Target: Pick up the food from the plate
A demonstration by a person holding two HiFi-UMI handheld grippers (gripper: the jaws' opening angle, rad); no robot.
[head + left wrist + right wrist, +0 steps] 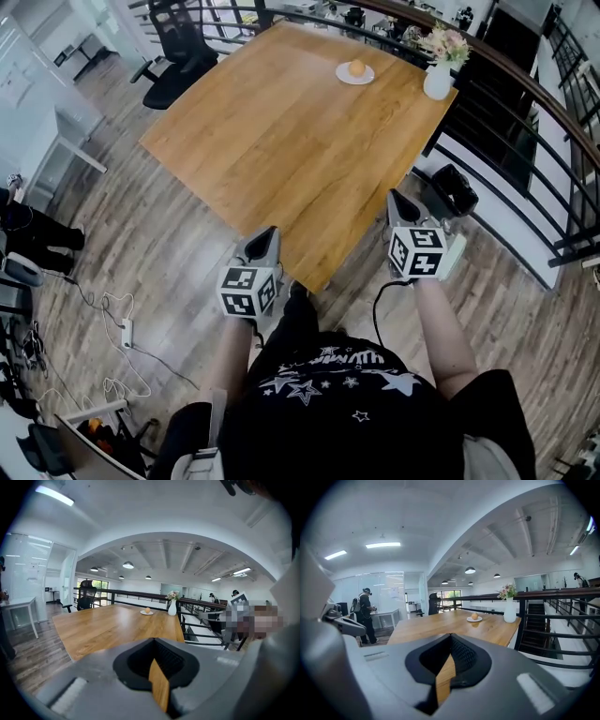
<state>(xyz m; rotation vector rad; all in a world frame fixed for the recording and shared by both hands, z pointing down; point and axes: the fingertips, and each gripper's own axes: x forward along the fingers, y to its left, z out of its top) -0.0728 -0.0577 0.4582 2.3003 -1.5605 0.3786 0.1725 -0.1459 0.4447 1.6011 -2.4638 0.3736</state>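
A small round orange food item [356,67] sits on a white plate [342,77] at the far end of a wooden table [281,141]. It also shows far off in the left gripper view as the food [147,610] and in the right gripper view as the food [474,616] on its plate [468,619]. My left gripper [272,232] is at the table's near corner, shut and empty. My right gripper [394,197] is just off the table's right edge, also shut with nothing in it. Both are far from the plate.
A white vase with flowers [438,82] stands right of the plate near the table's far corner. A dark railing [525,169] runs along the right side. A black office chair [178,56] stands at the far left. Cables and a power strip [127,333] lie on the floor.
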